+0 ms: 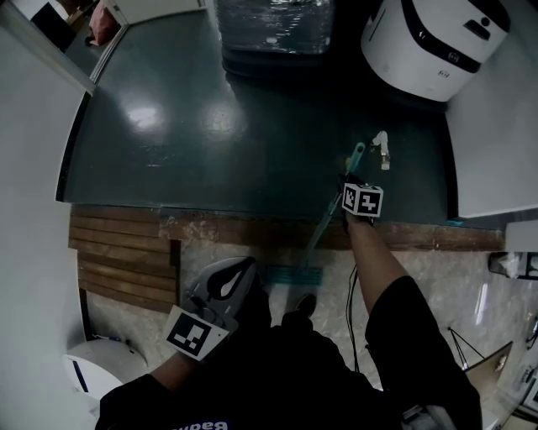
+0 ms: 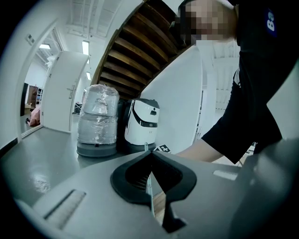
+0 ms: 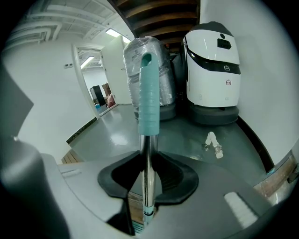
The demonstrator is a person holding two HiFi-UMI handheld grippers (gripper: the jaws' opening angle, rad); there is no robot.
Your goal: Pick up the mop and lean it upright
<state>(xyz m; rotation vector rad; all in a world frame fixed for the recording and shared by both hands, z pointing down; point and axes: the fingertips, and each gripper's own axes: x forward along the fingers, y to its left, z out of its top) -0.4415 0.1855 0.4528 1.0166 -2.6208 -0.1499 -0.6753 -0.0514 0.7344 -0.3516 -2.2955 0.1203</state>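
The mop stands tilted: its teal grip (image 1: 356, 154) points up over the dark green floor, and its flat head (image 1: 296, 274) rests on the pale floor by my feet. My right gripper (image 1: 350, 180) is shut on the metal pole just below that grip. In the right gripper view the pole (image 3: 148, 172) runs up between the jaws of the right gripper (image 3: 148, 156), and the teal grip (image 3: 149, 98) rises above them. My left gripper (image 1: 227, 285) hangs low at the left, apart from the mop. Its jaws (image 2: 150, 156) are shut with nothing held.
A white robot unit (image 1: 433, 38) and a plastic-wrapped machine (image 1: 273, 25) stand at the back of the dark floor. A small white object (image 1: 382, 149) lies near the mop's grip. Wooden steps (image 1: 126, 252) run at the left. A white wall (image 1: 496, 143) bounds the right.
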